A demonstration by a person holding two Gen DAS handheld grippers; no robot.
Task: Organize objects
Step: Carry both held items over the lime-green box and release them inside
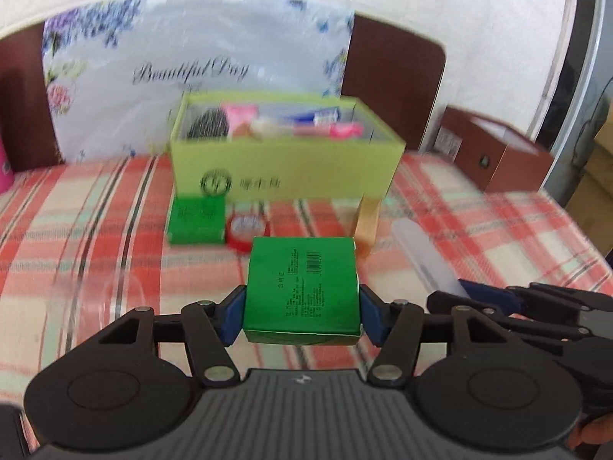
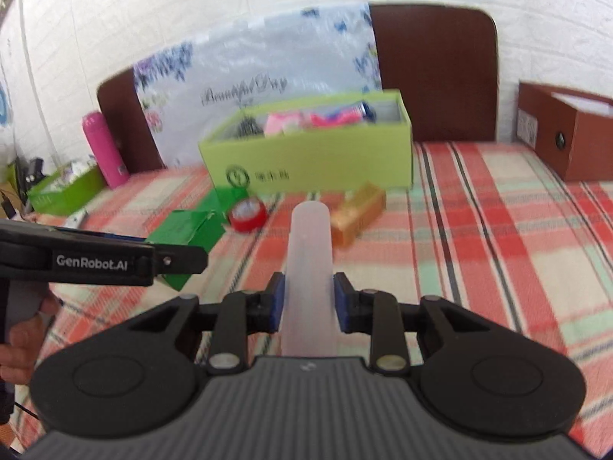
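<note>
My left gripper (image 1: pixel 302 314) is shut on a dark green carton (image 1: pixel 302 287), its blue pads pressing both sides, lifted above the plaid bedsheet (image 1: pixel 115 237). My right gripper (image 2: pixel 308 306) is shut on a translucent white tube (image 2: pixel 309 245) that points forward. In the left wrist view that tube (image 1: pixel 417 253) and the right gripper's fingers (image 1: pixel 486 295) show at the right. An open lime-green box (image 1: pixel 283 168) (image 2: pixel 314 153) with several items stands ahead. Before it lie a second green carton (image 1: pixel 196 220), a red round tin (image 1: pixel 247 230) (image 2: pixel 248 214) and a gold box (image 1: pixel 367 222) (image 2: pixel 358 212).
A floral plastic bag (image 1: pixel 199 76) leans on the brown headboard (image 2: pixel 433 73) behind the lime box. A brown cardboard box (image 2: pixel 567 134) sits at the right, a pink bottle (image 2: pixel 105 149) and a green bin (image 2: pixel 65 191) at the left. A hand (image 2: pixel 15 345) holds the left gripper.
</note>
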